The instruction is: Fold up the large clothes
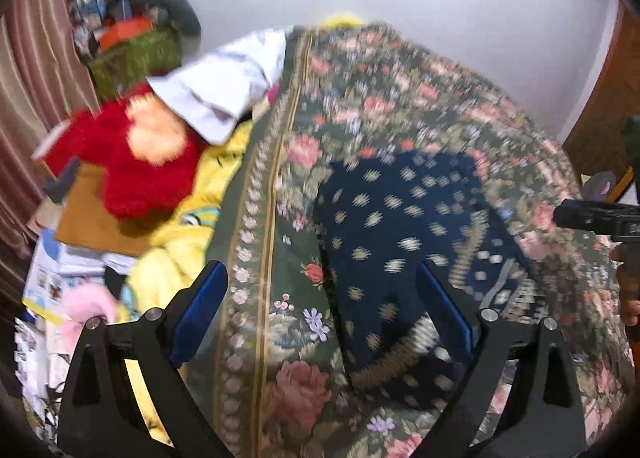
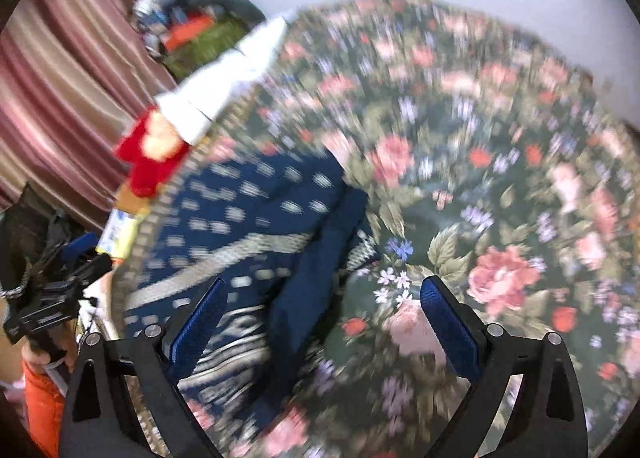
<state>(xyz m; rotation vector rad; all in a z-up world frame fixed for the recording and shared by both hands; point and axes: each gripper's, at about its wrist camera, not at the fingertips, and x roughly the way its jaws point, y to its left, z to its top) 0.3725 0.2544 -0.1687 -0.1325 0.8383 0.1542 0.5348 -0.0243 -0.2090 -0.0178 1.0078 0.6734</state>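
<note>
both grippers' fingers (image 1: pixel 208 310) spread wide over navy garment (image 1: pixel 400 226).

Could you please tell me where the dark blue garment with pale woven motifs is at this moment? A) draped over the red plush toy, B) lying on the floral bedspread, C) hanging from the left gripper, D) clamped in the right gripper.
B: the dark blue garment with pale woven motifs lies on the green floral bedspread, while the left gripper and right gripper stand open above it.
</note>
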